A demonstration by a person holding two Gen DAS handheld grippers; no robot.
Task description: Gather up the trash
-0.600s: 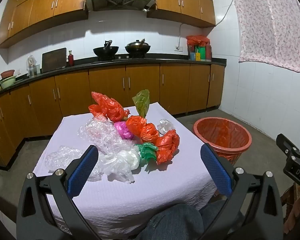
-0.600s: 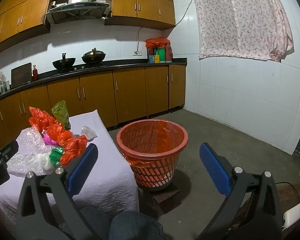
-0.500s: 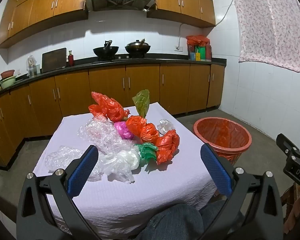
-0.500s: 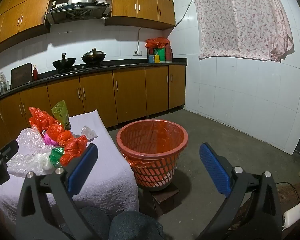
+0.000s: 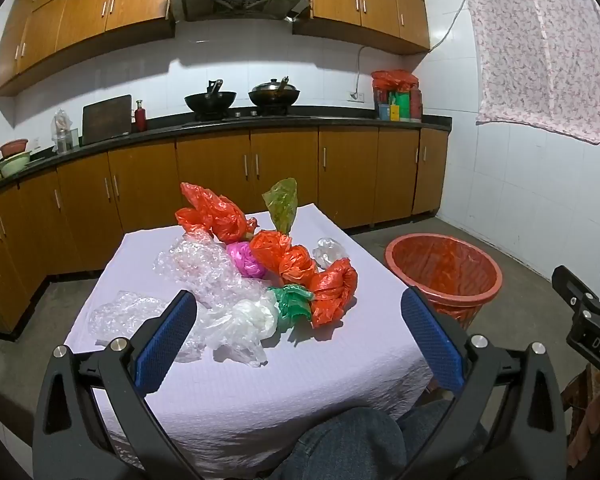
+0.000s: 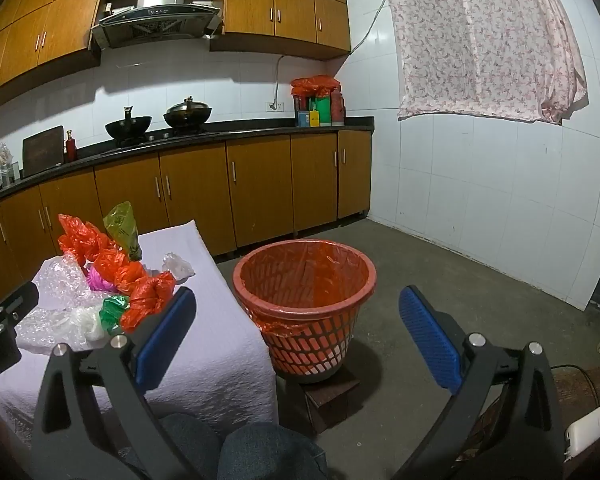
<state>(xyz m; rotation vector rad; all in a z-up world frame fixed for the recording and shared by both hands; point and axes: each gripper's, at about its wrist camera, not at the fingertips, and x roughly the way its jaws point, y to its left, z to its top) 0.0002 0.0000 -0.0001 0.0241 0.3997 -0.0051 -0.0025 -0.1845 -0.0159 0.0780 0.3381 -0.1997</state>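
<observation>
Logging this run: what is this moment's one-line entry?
left tool: open, empty | right tool: open, empty | bags: piled on table | basket: beside table

Before me, a lilac-clothed table [image 5: 284, 376] carries crumpled orange, pink, green, white and clear plastic bags [image 5: 256, 268].

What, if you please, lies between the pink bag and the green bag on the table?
In the left wrist view, only clear crumpled plastic lies between the pink bag and green bag.
</observation>
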